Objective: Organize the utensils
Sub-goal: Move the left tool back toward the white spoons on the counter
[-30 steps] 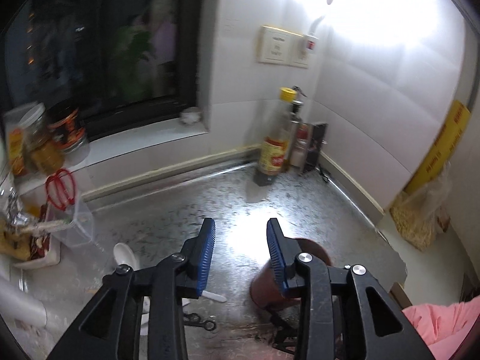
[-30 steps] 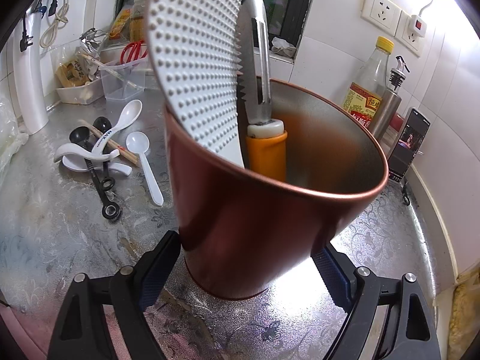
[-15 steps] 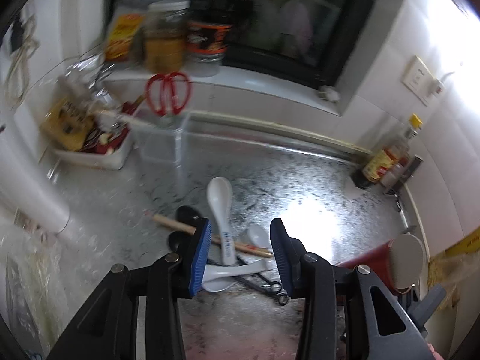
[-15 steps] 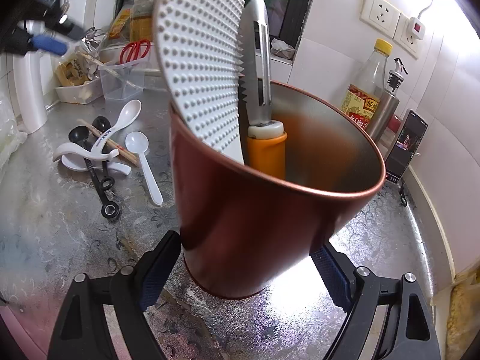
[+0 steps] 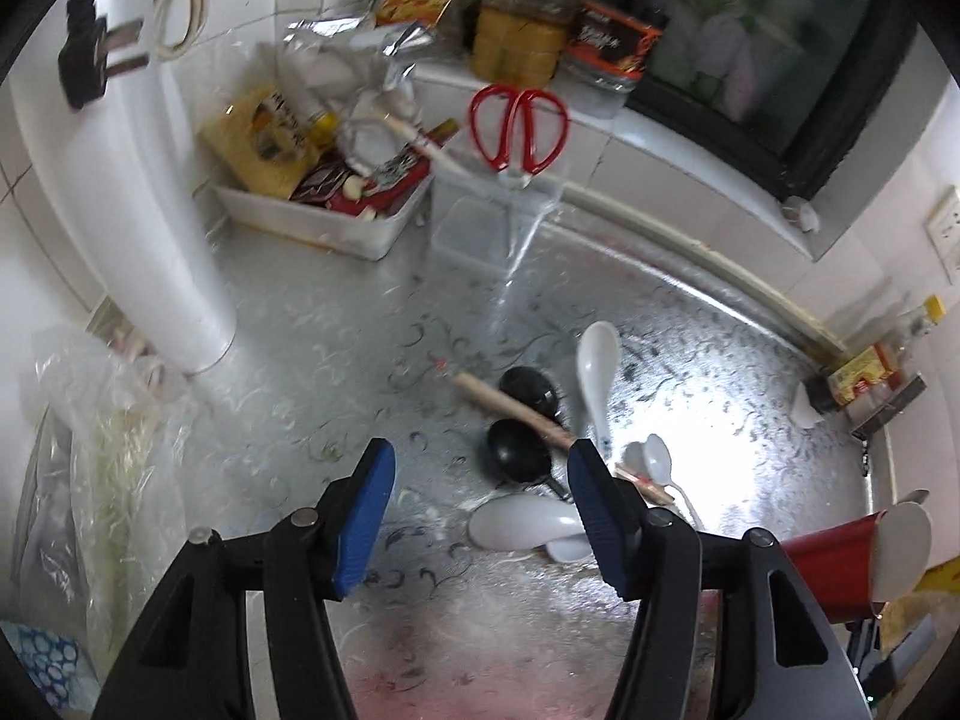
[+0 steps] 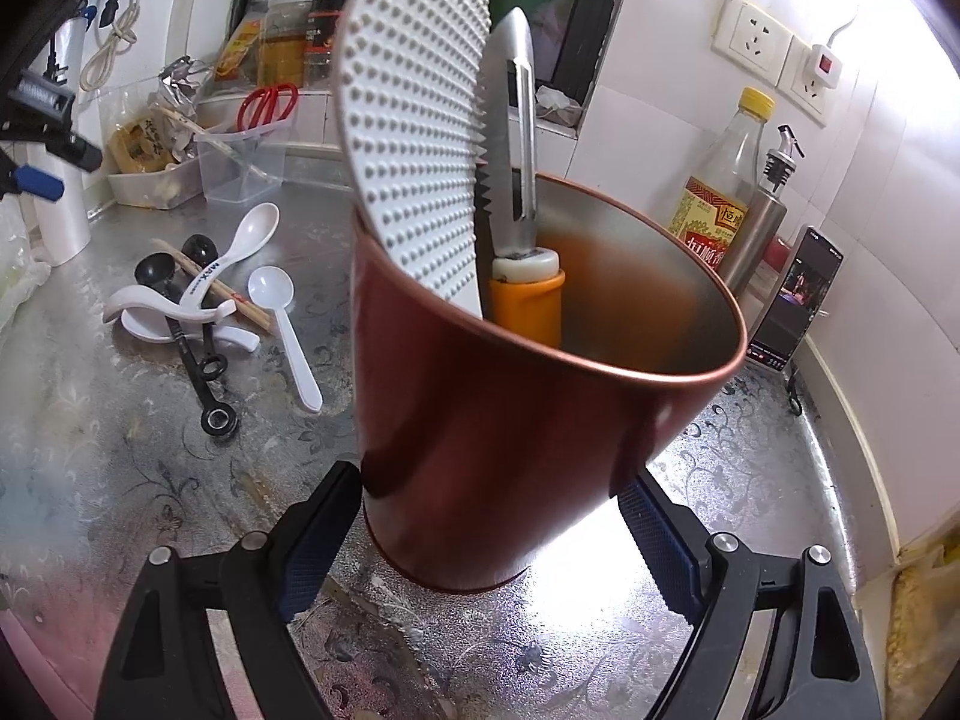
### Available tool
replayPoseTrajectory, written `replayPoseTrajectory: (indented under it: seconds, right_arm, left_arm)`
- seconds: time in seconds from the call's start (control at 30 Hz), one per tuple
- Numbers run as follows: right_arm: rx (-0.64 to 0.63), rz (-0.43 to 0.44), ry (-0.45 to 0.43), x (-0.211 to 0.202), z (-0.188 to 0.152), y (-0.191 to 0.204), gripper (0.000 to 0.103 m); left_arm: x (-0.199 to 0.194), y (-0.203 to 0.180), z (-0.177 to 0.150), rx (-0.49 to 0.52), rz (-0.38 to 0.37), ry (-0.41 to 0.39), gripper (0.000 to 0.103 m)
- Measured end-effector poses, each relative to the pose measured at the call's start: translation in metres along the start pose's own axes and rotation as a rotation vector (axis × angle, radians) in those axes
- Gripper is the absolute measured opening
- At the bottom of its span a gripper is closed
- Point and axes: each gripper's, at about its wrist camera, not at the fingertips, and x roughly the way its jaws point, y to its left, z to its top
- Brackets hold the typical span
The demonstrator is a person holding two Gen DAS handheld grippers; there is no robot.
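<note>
L gripper [image 5: 480,480] hangs over the metal counter [image 5: 360,348], jaws opening, nothing pinched btwn them. Just past its tips lies the loose pile: two black measuring spoons [image 5: 519,450], wooden chopsticks [image 5: 510,405], white ceramic spoon w/ print [image 5: 594,372], small white plastic spoon [image 5: 657,456], another white spoon [image 5: 522,525] nearest. R gripper [image 6: 489,498] is clamped on the red cup [image 6: 480,420], tilted, holding a dimpled rice paddle [image 6: 414,138] & orange-handled peeler [image 6: 516,180].
</note>
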Motion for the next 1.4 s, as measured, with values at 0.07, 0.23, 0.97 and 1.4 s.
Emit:
replayPoseTrajectory:
  seconds: [0.07,0.23,0.97,1.4]
  right_arm:
    - [0.002,0.005,-0.002,0.000,0.000,-0.001,0.089]
    - [0.006,0.023,-0.012,0.001,-0.001,-0.002,0.088]
    - [0.016,0.143,-0.064,0.018,0.004,-0.017,0.087]
    - [0.004,0.173,-0.077,0.026,0.008,-0.021,0.087]
  left_arm:
    - [0.003,0.001,-0.002,-0.005,0.010,0.014,0.062]
    - [0.010,-0.007,-0.007,0.006,0.052,0.042,0.075]
    - [0.056,-0.012,-0.021,-0.222,0.166,0.178,0.075]
    - [0.095,-0.026,-0.013,-0.243,0.296,0.181,0.075]
